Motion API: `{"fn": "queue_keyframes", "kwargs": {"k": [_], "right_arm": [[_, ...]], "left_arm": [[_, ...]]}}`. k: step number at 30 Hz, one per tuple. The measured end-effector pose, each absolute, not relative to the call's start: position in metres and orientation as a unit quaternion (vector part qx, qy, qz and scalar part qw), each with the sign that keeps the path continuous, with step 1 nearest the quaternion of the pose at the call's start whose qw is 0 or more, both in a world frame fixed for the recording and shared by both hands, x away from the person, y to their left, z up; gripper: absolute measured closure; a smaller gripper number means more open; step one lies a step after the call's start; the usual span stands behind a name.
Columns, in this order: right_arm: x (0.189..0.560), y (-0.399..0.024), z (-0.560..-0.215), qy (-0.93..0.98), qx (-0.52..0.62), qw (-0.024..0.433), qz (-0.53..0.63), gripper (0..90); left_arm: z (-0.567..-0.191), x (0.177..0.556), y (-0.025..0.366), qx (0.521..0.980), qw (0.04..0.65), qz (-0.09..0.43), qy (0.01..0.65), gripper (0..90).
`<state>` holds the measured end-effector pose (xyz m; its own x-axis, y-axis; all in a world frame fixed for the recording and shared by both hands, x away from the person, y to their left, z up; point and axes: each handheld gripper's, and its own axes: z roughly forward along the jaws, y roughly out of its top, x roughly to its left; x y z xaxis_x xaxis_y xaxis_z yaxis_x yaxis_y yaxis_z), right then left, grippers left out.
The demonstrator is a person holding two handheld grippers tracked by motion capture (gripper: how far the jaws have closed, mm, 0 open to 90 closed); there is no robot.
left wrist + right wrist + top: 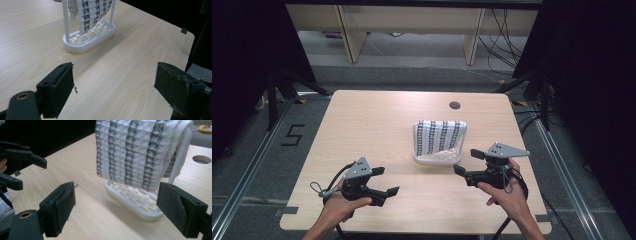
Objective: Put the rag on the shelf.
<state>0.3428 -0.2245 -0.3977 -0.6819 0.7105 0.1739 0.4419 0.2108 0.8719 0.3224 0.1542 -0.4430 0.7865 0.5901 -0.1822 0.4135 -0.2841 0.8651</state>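
A white rack (438, 159) with a slotted oval base stands mid-table, a white cloth with dark stripes (439, 135) draped over its top bar. In the left gripper view the rack base (89, 37) sits ahead and the cloth (88, 12) hangs above it. In the right gripper view the cloth (136, 150) hangs close, over the base (135, 200). My left gripper (385, 180) is open near the front left, empty. My right gripper (468, 161) is open just right of the rack, empty; its own view (116, 206) shows jaws wide apart.
The light wooden table (362, 130) has a round cable hole (455, 105) at the back. Black curtains flank both sides. Wooden furniture legs and cables lie on the floor beyond. The other gripper (17, 167) shows at the left of the right gripper view.
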Motion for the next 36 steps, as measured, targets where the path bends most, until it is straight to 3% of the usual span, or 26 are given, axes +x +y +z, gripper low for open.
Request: {"fn": "queue_keyframes", "kwargs": {"k": [24,28,36], "right_arm": [[0.331,-0.225,-0.426,0.775,0.369,0.120,0.499,16.7],[0.325,-0.223,-0.429,0.771,0.385,0.096,0.498,16.8],[0.323,-0.221,-0.441,0.773,0.373,0.106,0.501,17.1]], "left_arm": [[-0.470,0.309,0.161,0.794,0.505,0.079,0.329,14.8],[-0.476,0.305,0.165,0.792,0.505,0.075,0.334,14.8],[-0.485,0.299,0.173,0.794,0.499,0.076,0.340,14.8]]}}
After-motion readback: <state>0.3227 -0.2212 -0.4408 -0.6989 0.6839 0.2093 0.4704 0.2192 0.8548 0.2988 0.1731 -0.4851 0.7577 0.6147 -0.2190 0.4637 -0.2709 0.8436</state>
